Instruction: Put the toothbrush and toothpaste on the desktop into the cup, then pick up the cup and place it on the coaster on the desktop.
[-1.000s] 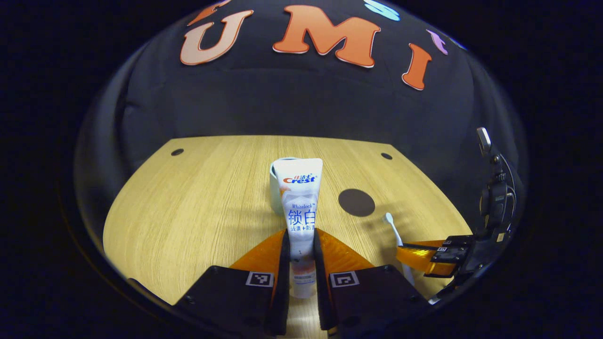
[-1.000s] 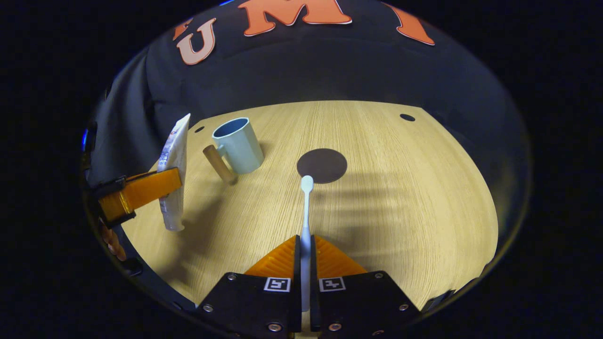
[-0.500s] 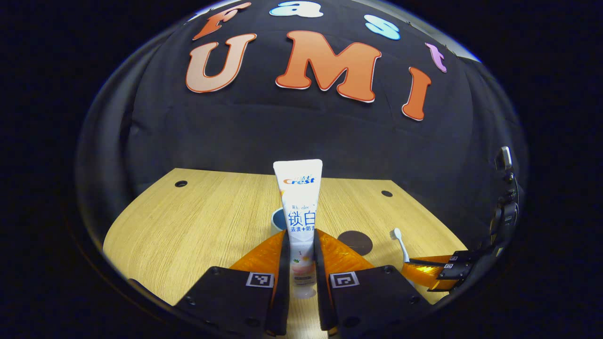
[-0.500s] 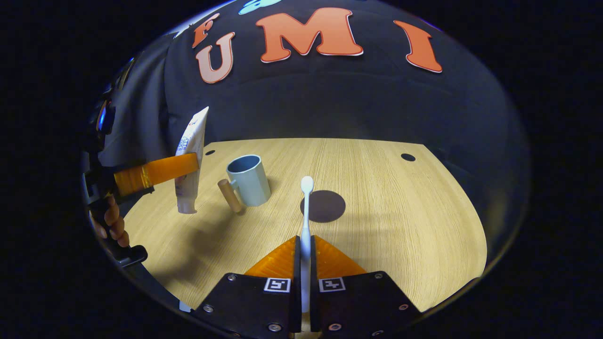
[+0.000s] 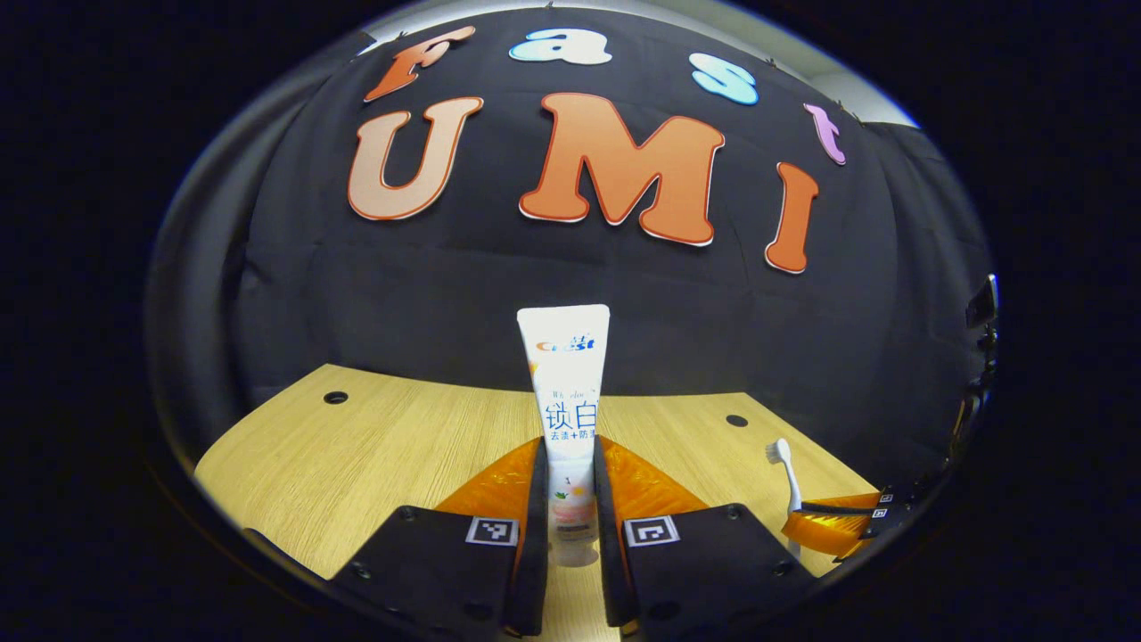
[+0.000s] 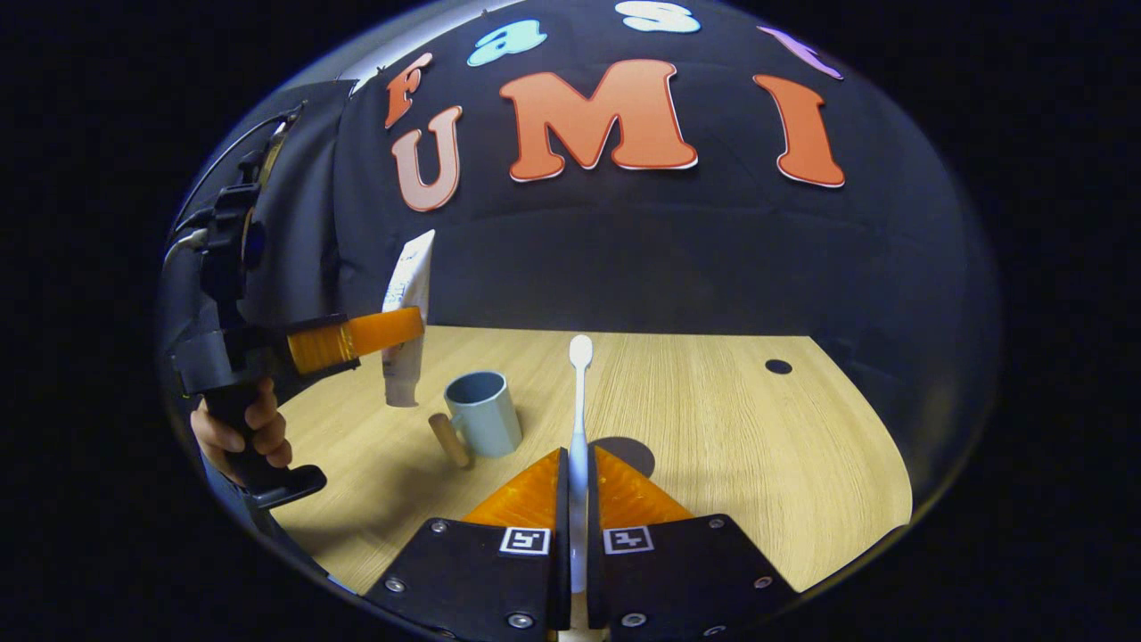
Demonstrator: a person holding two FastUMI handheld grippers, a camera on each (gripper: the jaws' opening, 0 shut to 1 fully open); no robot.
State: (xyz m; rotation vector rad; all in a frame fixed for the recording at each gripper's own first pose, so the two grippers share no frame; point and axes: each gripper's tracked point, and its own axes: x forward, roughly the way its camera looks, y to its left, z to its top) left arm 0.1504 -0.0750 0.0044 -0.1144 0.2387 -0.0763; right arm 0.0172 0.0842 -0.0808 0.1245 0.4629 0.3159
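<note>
In the left gripper view, the left gripper (image 5: 570, 481) is closed on 1 toothpaste tube (image 5: 566, 383), both fingers pressing its lower part; the tube stands upright with its cap end down between them, clear of the wooden desktop (image 5: 374, 446). Toward the desktop's right edge, the right gripper (image 5: 816, 526) holds 1 toothbrush (image 5: 784, 468), bristle head up.

In the right gripper view, that gripper is clamped tight on the toothbrush handle, the head reaching up past the desktop's far edge. Just beyond its fingers lies 1 dark round coaster (image 6: 631, 453), partly hidden by them. Left of it, 1 pale blue cup (image 6: 484, 426) with a wooden handle stands upright on the desktop; what shows of its inside looks bare. The tube hangs above and to the left of the cup, apart from it, and a hand (image 6: 242, 432) grips the left gripper's handle.

Against 1 second ago, both grippers sit higher and more level: more wall shows, and the cup has dropped behind the tube in the left gripper view.
</note>
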